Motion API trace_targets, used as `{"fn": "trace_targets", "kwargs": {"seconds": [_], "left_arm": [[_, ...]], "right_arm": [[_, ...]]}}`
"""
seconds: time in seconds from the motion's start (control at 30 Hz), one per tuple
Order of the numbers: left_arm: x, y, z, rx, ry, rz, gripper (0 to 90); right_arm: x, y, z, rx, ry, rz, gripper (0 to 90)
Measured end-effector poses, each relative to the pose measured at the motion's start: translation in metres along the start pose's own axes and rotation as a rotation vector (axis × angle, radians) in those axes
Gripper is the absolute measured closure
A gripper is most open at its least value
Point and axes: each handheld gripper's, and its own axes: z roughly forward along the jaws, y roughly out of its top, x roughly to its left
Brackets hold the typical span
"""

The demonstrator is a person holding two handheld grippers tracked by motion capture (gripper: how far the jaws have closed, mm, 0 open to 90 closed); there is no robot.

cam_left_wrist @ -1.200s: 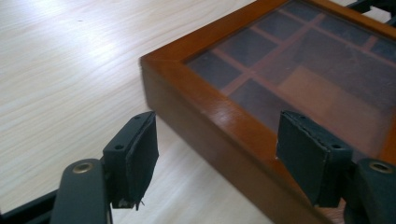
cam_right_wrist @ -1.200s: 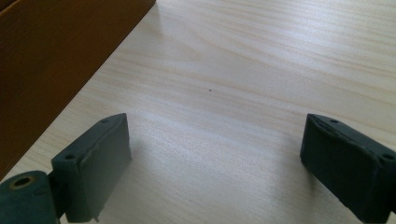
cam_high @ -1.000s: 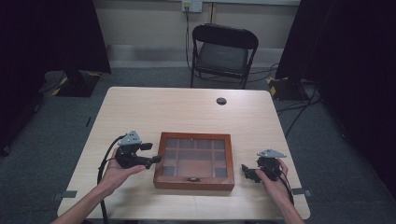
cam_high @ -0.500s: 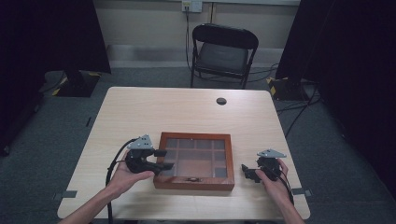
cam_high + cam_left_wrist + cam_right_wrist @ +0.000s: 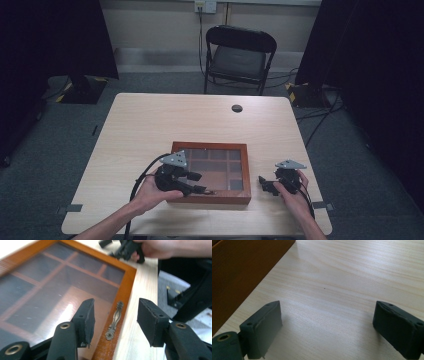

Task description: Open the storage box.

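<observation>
A shallow wooden box [image 5: 210,196] with a dark glass lid divided into compartments lies near the table's front edge. A small brass handle [image 5: 114,320] sits on its front frame. My left gripper [image 5: 202,183] hovers over that front edge. In the left gripper view my left gripper [image 5: 116,322] straddles the handle. Its jaws have just been closing, and the pads [image 5: 86,317] stand apart from the handle. My right gripper [image 5: 264,185] rests open on the table just right of the box. In the right gripper view the open gripper [image 5: 327,325] holds nothing and the box's side wall [image 5: 242,272] is on the left.
A black folding chair [image 5: 239,55] stands behind the table. A small dark round disc [image 5: 237,108] lies near the table's far edge. Bare tabletop [image 5: 150,125] stretches left of and behind the box. Cables trail from both grippers toward the front edge.
My left gripper has moved right, from beside the box to over its front edge, and its jaws have narrowed. The right gripper has stayed in place.
</observation>
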Motion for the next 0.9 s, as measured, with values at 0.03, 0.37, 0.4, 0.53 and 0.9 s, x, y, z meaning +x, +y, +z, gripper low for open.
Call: {"fn": "trace_targets", "kwargs": {"seconds": [0.03, 0.37, 0.4, 0.53, 0.9], "left_arm": [[-0.002, 0.000, 0.003, 0.008, 0.008, 0.013, 55.7], [-0.004, -0.006, 0.019, 0.031, 0.015, 0.032, 72.3], [-0.004, -0.006, 0.021, 0.026, 0.010, 0.030, 73.1], [-0.003, -0.007, 0.023, 0.047, 0.020, 0.039, 73.4], [-0.010, -0.009, 0.029, 0.015, 0.071, 0.112, 79.9]], "right_arm": [[0.000, 0.000, 0.000, 0.000, 0.001, 0.000, 7.8], [-0.001, 0.000, 0.000, 0.000, 0.005, -0.006, 7.8], [-0.001, 0.000, 0.000, 0.000, 0.005, -0.006, 7.8], [-0.001, 0.000, 0.000, 0.000, 0.006, -0.006, 7.8], [-0.001, 0.000, 0.000, 0.000, 0.007, -0.007, 7.8]]}}
